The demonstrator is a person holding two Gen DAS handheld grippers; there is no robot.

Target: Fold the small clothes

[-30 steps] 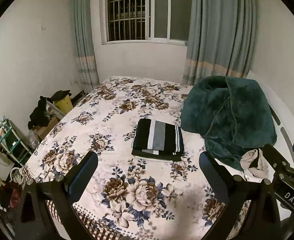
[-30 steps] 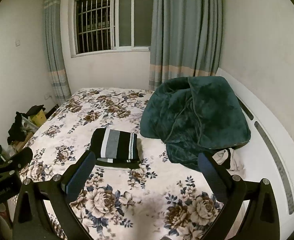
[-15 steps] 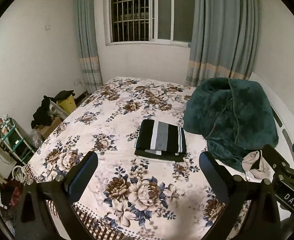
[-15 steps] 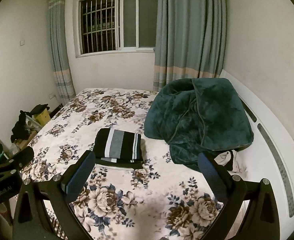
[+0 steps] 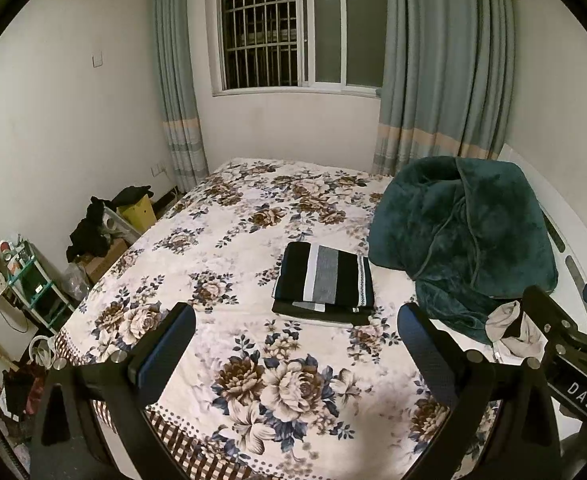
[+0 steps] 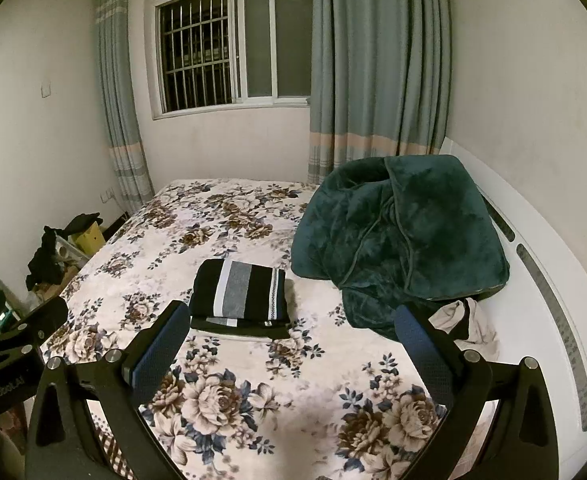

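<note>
A folded black garment with white and grey stripes lies flat on the floral bed, stacked on another dark folded piece. It also shows in the right wrist view. My left gripper is open and empty, held above the bed's near edge, well short of the garment. My right gripper is open and empty, also back from the garment. A crumpled light and black small garment lies at the right by the blanket, also in the right wrist view.
A bulky dark green blanket is heaped on the bed's right side against the white headboard. Clutter, boxes and a small shelf stand on the floor left of the bed. Window and curtains are at the far wall.
Both grippers have drawn back and risen from the bed, so more of the room shows. The folded garment has not moved.
</note>
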